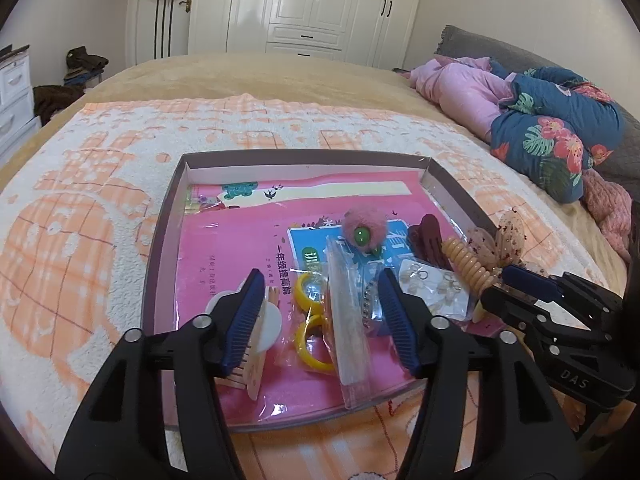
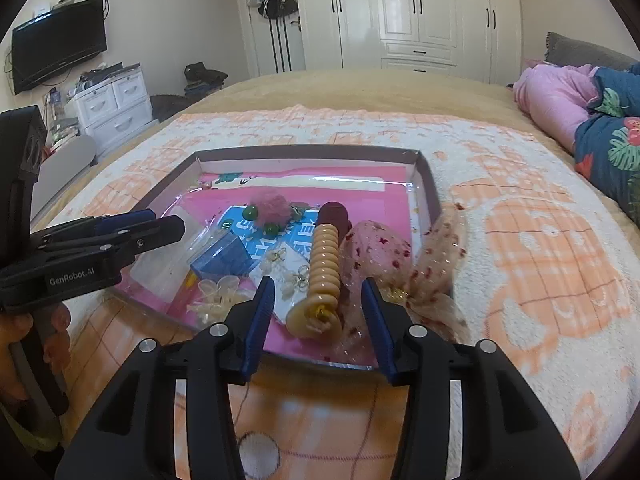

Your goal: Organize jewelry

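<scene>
Both grippers hover, jaws spread, nothing pinched. The left gripper frames the clear plastic packet at lower centre of the shallow cardboard tray; the right gripper faces the tan spiral hair tie. Best to lower squarely and close gently on one item.

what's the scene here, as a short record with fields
place: bed with an orange-and-white blanket
tray: shallow tray on the blanket, lined with pink booklets
in tray: pink pompom, yellow rings, earring bag, beige spiral tie, dark red clip, blue box
on tray rim: sheer spotted bow
left gripper: open above the yellow rings, holds nothing
right gripper: open, spiral tie between its fingers, not pressed
</scene>
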The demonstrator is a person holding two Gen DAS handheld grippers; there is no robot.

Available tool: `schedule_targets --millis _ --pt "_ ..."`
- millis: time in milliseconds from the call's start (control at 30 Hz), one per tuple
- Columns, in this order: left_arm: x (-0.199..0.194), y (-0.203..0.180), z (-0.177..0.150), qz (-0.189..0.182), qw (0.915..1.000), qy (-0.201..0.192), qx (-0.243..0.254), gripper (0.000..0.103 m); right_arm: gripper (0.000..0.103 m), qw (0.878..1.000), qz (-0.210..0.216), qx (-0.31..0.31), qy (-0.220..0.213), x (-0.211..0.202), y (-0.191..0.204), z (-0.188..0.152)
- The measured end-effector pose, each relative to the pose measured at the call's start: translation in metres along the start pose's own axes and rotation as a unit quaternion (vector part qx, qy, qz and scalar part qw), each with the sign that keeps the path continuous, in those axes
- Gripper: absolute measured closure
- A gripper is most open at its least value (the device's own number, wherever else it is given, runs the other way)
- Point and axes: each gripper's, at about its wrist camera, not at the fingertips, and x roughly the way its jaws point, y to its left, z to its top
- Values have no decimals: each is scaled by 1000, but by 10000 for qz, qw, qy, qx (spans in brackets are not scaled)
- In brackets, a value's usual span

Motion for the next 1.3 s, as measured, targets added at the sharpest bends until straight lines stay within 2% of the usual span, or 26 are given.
schedule_targets --millis 200,267,500,967,1300 --pt "-16 -2 -5 26 9999 -127 -43 35 48 9999 -53 9 -159 -21 -2 -6" --pt "-22 -1 -7 35 9998 -181 -110 28 40 9996 -91 15 -251 -30 -2 -9" --pt "-50 3 -15 -24 9988 -395 -304 13 24 9983 -181 -11 -547 -59 -1 -15" --pt "-83 3 -32 136 9985 -464 -268 12 9 9963 -212 -82 -830 -93 11 -20" --pt "-110 -6 -48 246 9972 -704 -70 11 7 9949 -262 10 -970 -111 14 -31"
